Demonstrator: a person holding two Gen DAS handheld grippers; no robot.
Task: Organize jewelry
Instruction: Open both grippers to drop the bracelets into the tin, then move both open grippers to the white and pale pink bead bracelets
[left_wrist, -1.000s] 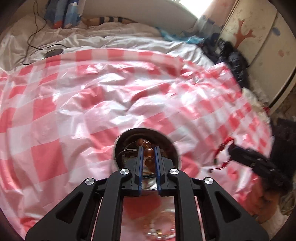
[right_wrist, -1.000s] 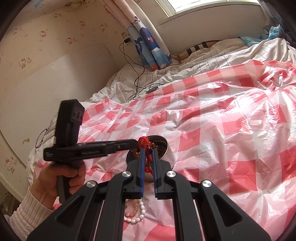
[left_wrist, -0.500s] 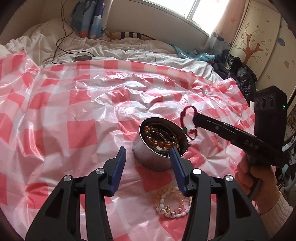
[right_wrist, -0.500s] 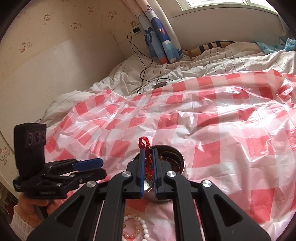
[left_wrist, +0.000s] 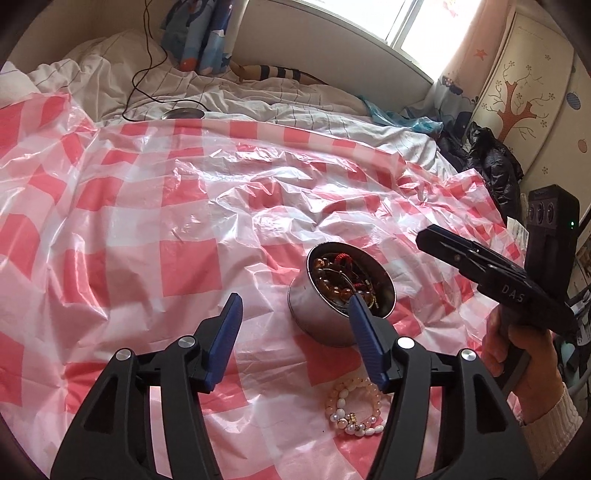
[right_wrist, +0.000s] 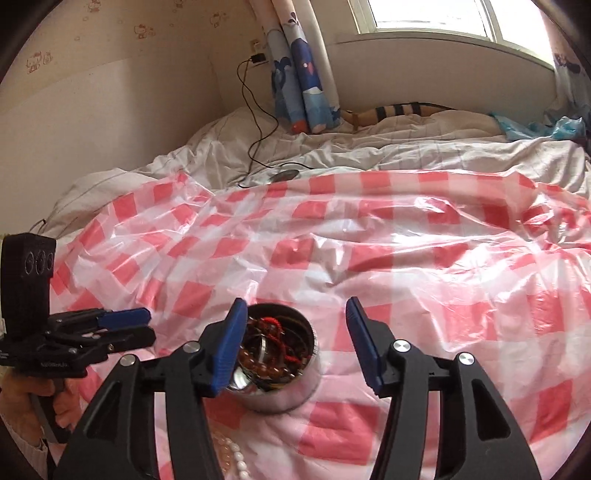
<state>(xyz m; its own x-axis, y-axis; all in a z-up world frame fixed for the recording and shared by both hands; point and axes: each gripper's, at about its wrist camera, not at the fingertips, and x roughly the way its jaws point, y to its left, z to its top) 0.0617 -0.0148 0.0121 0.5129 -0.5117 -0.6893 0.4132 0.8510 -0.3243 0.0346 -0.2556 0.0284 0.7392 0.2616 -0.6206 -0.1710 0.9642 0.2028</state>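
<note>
A round metal tin (left_wrist: 317, 326) stands on the red-and-white checked plastic sheet (left_wrist: 184, 258). It holds amber beads (left_wrist: 332, 286) and a red cord bracelet (right_wrist: 275, 328). My left gripper (left_wrist: 295, 317) hovers just short of the tin, its jaws opening with nothing gripped. In the right wrist view my right gripper (right_wrist: 297, 314) hangs over the tin (right_wrist: 288, 391), its jaws opening too, and the red cord lies loose in the tin below. A pearl and pink bead bracelet (left_wrist: 354, 410) lies on the sheet near the tin. Each gripper shows in the other's view: the right gripper (left_wrist: 424, 236) and the left gripper (right_wrist: 147, 325).
The sheet covers a bed with rumpled white bedding (left_wrist: 258, 99). A black cable (right_wrist: 255, 122) runs to a small dark disc (right_wrist: 284, 175) at the far edge. Dark clothes (left_wrist: 495, 166) and a painted wardrobe (left_wrist: 532, 96) stand at the right. A hand (left_wrist: 517, 350) holds the right gripper.
Both grippers were shut, the left on amber beads, the right on the red cord bracelet. Both have opened, the pieces now lie in the tin, and both grippers have drawn back.
</note>
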